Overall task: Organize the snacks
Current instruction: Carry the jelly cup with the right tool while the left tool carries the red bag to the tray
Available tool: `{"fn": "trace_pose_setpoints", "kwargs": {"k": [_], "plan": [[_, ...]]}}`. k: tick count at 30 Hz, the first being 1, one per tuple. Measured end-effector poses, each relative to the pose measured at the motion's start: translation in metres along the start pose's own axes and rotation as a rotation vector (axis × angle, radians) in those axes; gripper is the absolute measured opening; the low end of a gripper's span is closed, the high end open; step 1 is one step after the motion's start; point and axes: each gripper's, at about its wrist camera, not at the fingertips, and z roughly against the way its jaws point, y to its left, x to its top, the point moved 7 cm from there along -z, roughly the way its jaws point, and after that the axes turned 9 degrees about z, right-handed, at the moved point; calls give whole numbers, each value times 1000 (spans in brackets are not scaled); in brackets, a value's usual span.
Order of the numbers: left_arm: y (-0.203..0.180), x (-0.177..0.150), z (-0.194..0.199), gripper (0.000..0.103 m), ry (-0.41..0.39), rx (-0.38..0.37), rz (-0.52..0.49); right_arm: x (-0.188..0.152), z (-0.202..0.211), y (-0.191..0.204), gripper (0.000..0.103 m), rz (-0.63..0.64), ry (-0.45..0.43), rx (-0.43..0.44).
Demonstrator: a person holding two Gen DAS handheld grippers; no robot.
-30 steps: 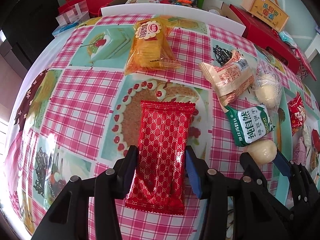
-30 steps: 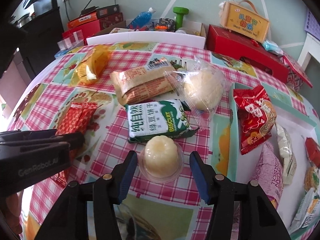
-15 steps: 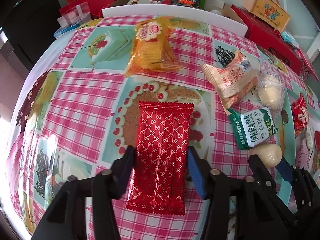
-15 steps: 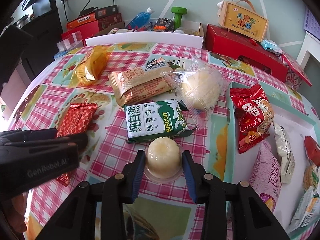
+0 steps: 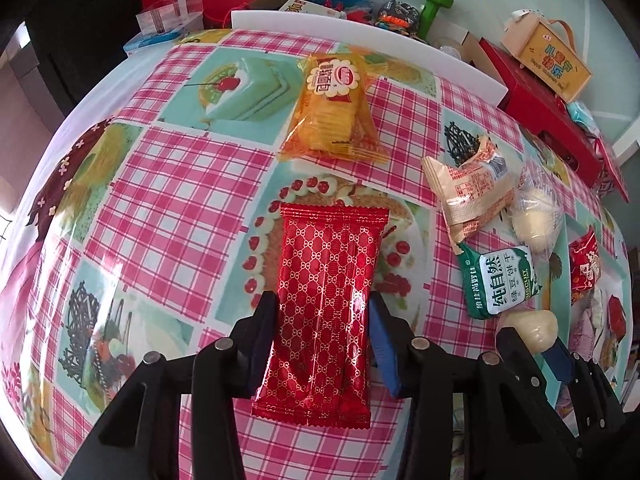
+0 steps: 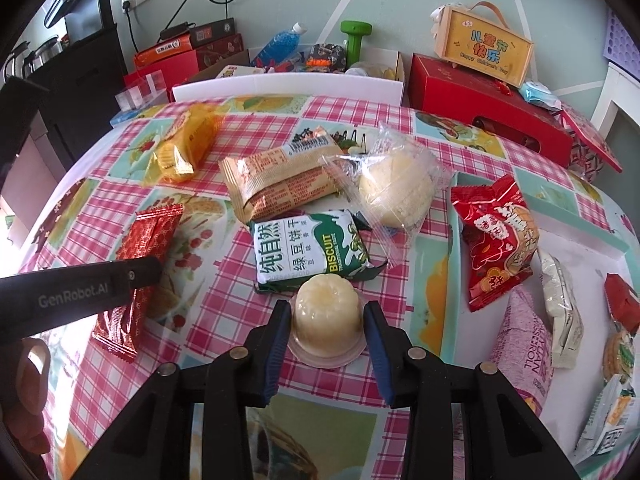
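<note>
Low in the left wrist view, the left gripper [image 5: 322, 338] is closing its jaws around the red patterned snack packet [image 5: 326, 308], pads at its edges. The right gripper [image 6: 325, 330], low centre in its view, clamps the pale jelly cup [image 6: 326, 312] on the checked tablecloth [image 6: 120, 380], just below the green biscuit packet [image 6: 308, 250].
</note>
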Motion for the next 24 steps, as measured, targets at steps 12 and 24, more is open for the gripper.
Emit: {"fn": "trace_pose_setpoints", "kwargs": {"k": [12, 24], "plan": [[-4, 10, 48, 46, -110, -64, -24, 18, 43, -5, 40, -34, -109, 10], [-41, 4, 58, 46, -117, -118, -85, 21, 61, -48, 40, -119, -143, -40]]}}
